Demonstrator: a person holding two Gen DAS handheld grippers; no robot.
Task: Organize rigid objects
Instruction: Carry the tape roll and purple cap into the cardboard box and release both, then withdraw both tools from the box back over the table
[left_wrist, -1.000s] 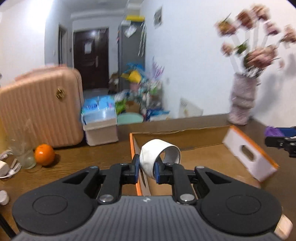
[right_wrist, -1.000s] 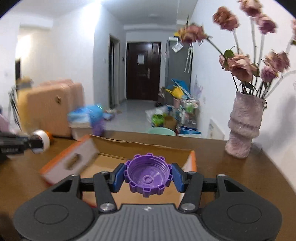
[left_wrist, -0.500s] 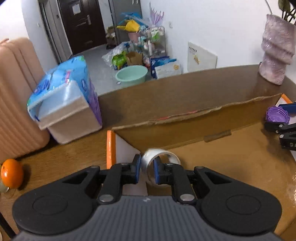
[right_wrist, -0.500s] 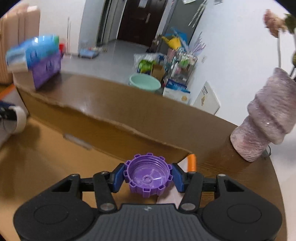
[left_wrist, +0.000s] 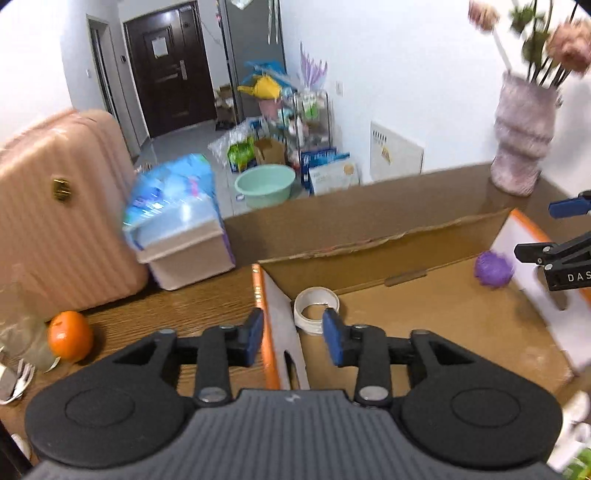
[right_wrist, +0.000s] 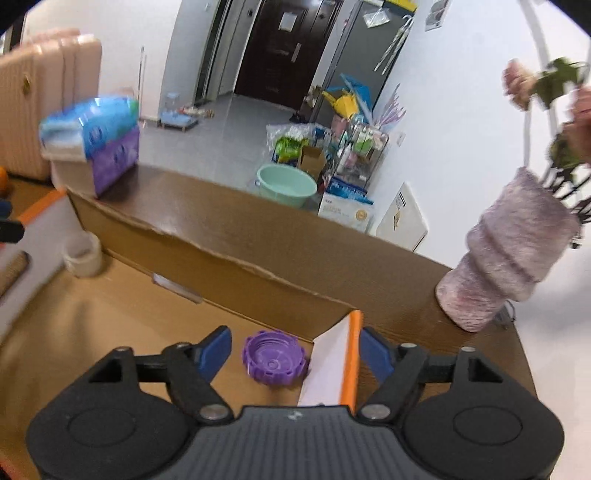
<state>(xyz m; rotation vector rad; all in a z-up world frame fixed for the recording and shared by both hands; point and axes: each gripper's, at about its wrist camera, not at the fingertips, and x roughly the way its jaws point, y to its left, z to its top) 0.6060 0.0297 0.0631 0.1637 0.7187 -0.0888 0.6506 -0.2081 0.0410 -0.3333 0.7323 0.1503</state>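
We are letting go inside the cardboard box: left gripper jaws opening, white ring at twelve o'clock; right gripper jaws opening above the purple cap. We are lifting straight, avoiding nudges.

Both grippers tilted downward, jaws opening, nothing pinched.

The left gripper points down at a slant, its blue-padded fingers spreading apart with a clear gap between them; the pads press on nothing. The right gripper is angled down much the same, its fingers standing wider and also opening, with neither pad in contact with anything. In the left wrist view the right gripper shows at the right edge as a blue finger above a black one, somewhat blurred, so its exact pose there is hard to read. No hand or sleeve is visible in either view.
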